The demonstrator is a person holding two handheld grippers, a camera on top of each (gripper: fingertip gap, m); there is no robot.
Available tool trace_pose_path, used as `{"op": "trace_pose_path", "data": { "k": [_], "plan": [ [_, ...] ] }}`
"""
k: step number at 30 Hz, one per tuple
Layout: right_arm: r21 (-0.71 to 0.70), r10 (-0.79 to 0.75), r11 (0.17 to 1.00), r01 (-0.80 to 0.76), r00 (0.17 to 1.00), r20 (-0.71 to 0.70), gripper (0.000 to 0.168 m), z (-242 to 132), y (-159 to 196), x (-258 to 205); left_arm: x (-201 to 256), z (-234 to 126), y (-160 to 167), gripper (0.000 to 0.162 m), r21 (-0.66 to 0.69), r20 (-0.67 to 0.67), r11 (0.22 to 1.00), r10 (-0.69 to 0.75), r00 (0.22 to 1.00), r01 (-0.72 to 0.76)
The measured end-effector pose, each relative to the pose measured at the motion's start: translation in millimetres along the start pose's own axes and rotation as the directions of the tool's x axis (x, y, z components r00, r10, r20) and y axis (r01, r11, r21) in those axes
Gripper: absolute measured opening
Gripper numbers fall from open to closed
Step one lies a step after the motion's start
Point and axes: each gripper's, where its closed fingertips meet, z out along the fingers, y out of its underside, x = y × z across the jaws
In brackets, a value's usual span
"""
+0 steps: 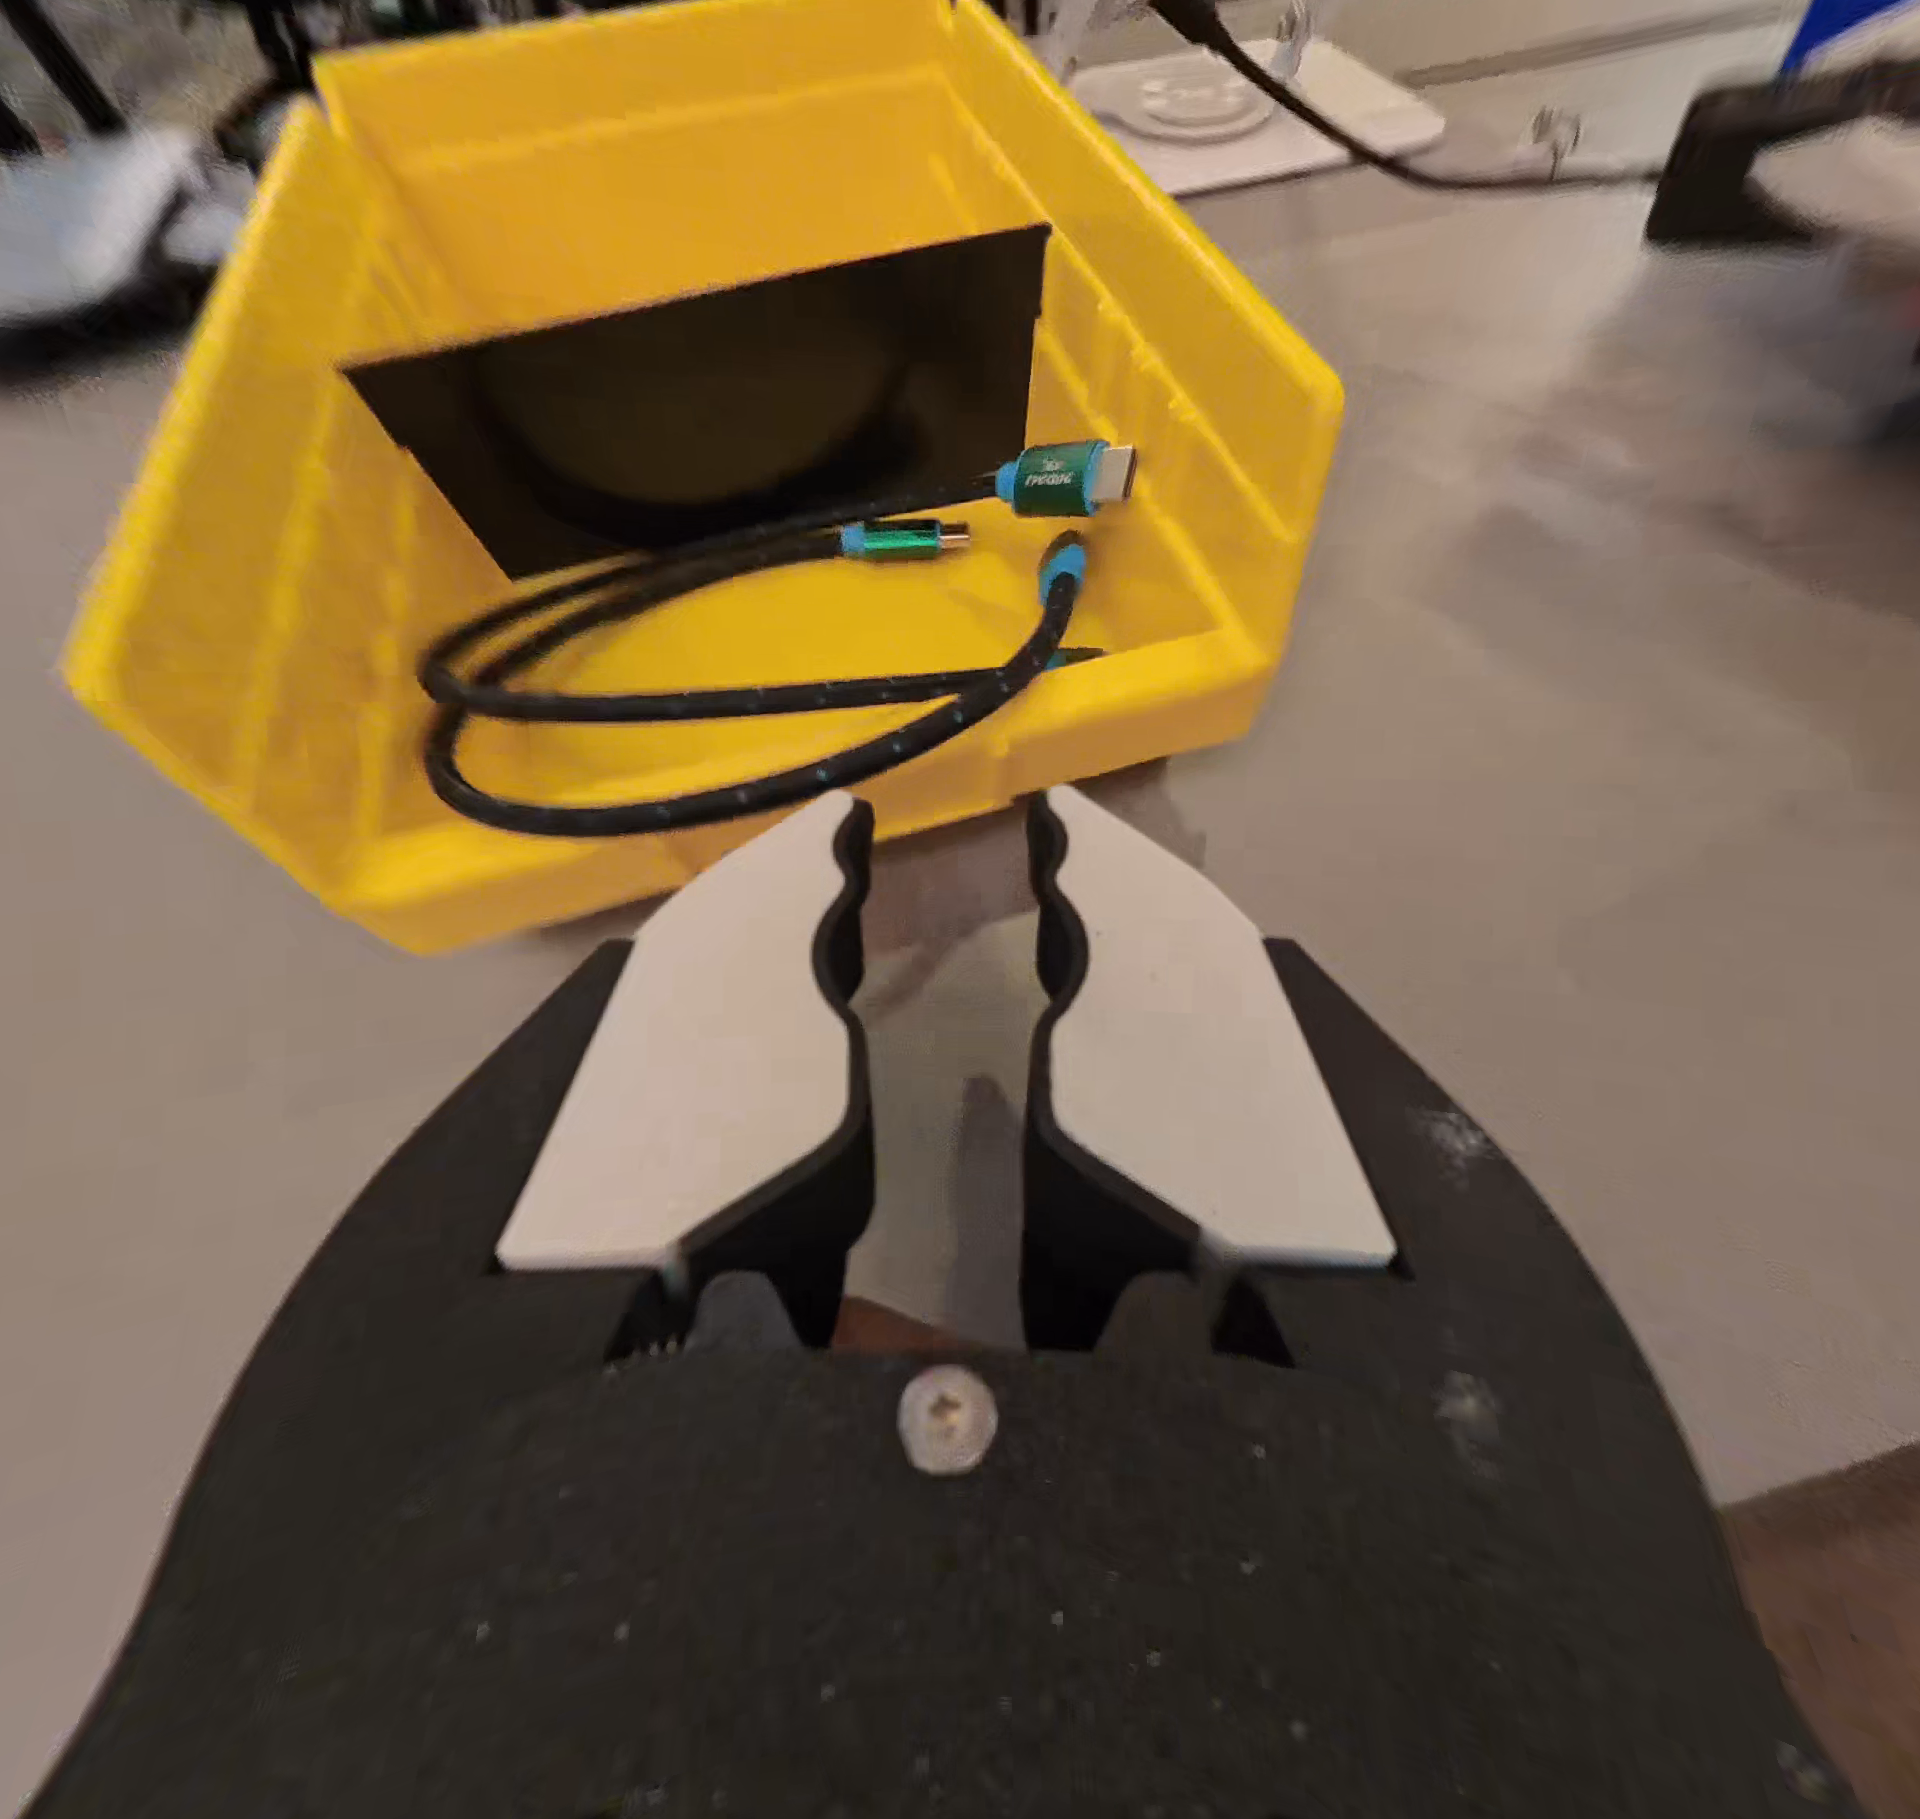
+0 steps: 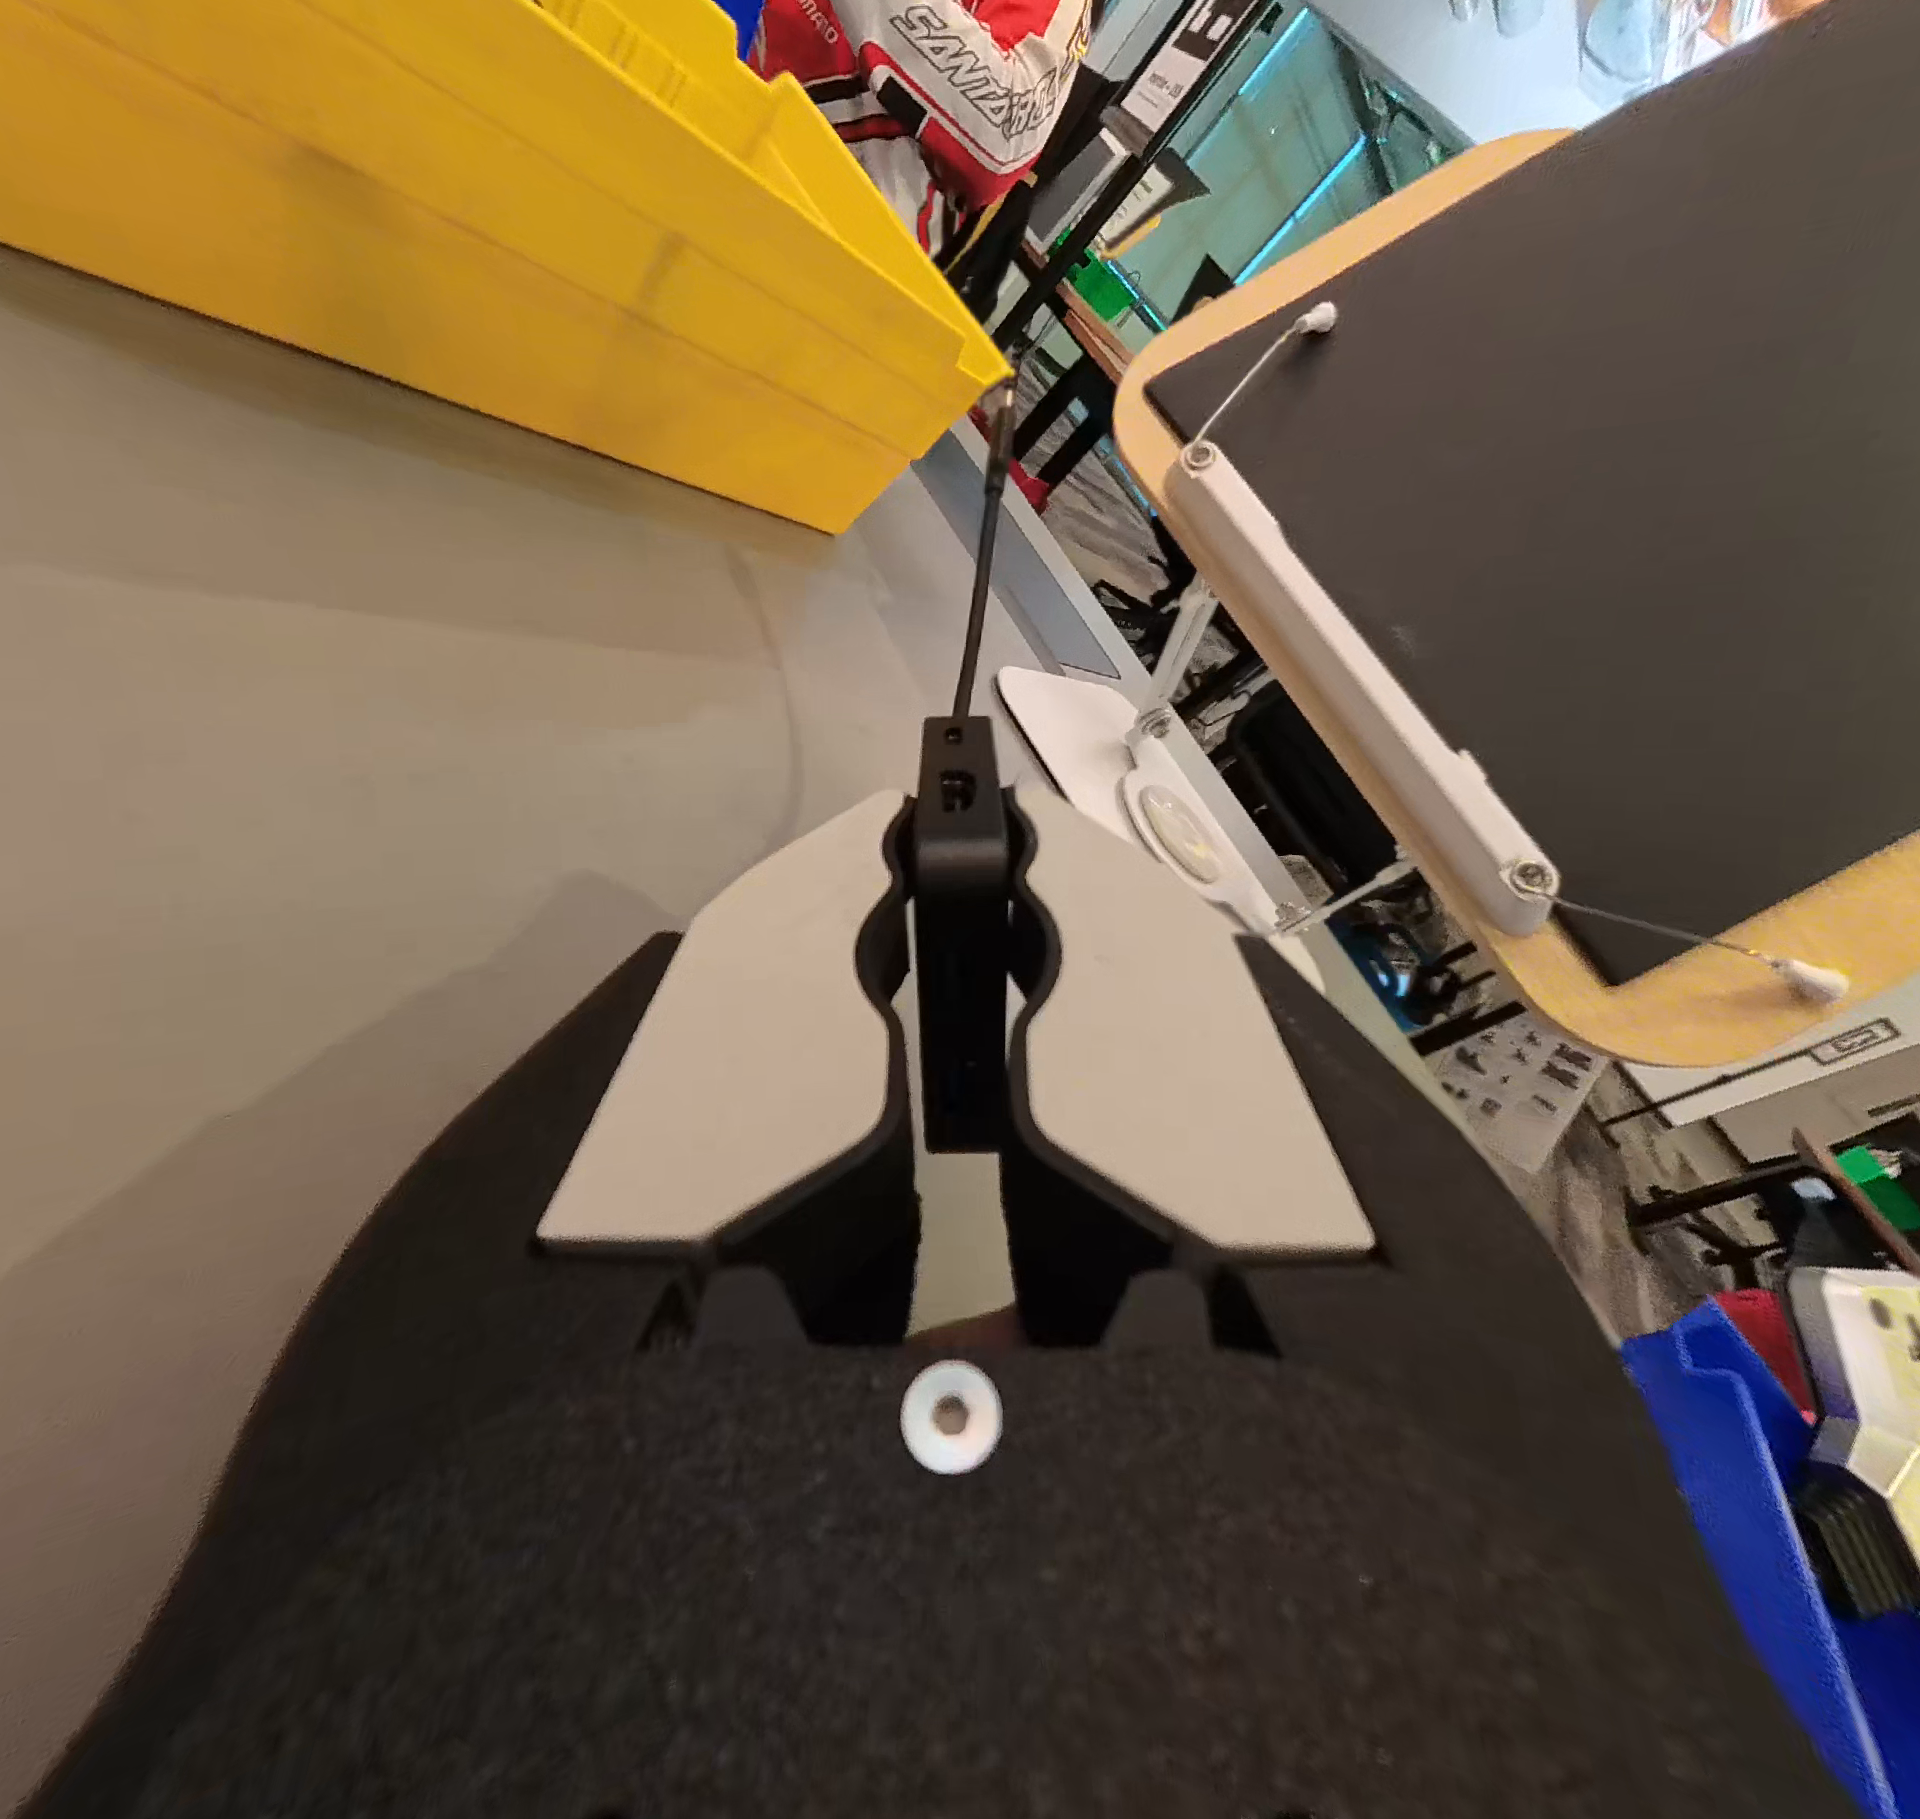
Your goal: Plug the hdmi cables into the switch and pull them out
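HDMI cables (image 1: 727, 699) lie coiled in the yellow bin (image 1: 249, 543), unplugged. The right gripper (image 2: 961, 834) clamps the black switch (image 2: 961, 896) beside the bin; the left gripper (image 1: 945, 824) hovers released before it. Plugging hasn't started, I judge.

yellow bin (image 1: 1174, 242) on grey table (image 1: 1558, 730) | black divider (image 1: 727, 387) inside | blue bin (image 2: 1745, 1520)

A grey table (image 1: 1558, 626) carries a yellow bin (image 1: 260, 522) and a white lamp base (image 1: 1299, 122).

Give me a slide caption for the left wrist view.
Open left claw faces a yellow bin holding coiled HDMI cables.
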Motion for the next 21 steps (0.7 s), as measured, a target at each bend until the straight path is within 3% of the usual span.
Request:
{"op": "trace_pose_path", "data": {
  "k": [3, 9, 15, 19, 20, 21],
  "plan": [
    [-0.004, 0.027, 1.0, -0.027, 1.0, 0.006, 0.013, 1, 2, 2, -1, -3, -12, 0.023, -0.019, -0.07, 0.976, 0.215, 0.974, -0.217],
    [-0.01, 0.016, 1.0, -0.016, 0.999, 0.033, 0.013, 2, 2, -4, -27, 10, -34, 0.027, -0.138, -0.326, 0.872, 0.407, 0.853, -0.469],
    [-0.017, 0.014, 1.0, -0.013, 0.999, 0.042, 0.013, 2, 4, -6, -54, 38, -16, 0.034, -0.312, -0.539, 0.687, 0.441, 0.718, -0.656],
    [-0.023, 0.04, 0.999, -0.039, 0.998, 0.045, 0.013, 3, 6, -4, -44, 38, 4, 0.03, -0.367, -0.689, 0.594, 0.344, 0.638, -0.716],
    [-0.023, 0.047, 0.999, -0.046, 0.998, 0.047, 0.013, 3, 6, -3, -39, 34, 6, 0.018, -0.361, -0.727, 0.59, 0.307, 0.614, -0.722],
    [-0.023, 0.054, 0.998, -0.053, 0.997, 0.051, 0.013, 3, 6, -3, -39, 33, 7, 0.018, -0.365, -0.74, 0.572, 0.3, 0.602, -0.734]
  ]
}}
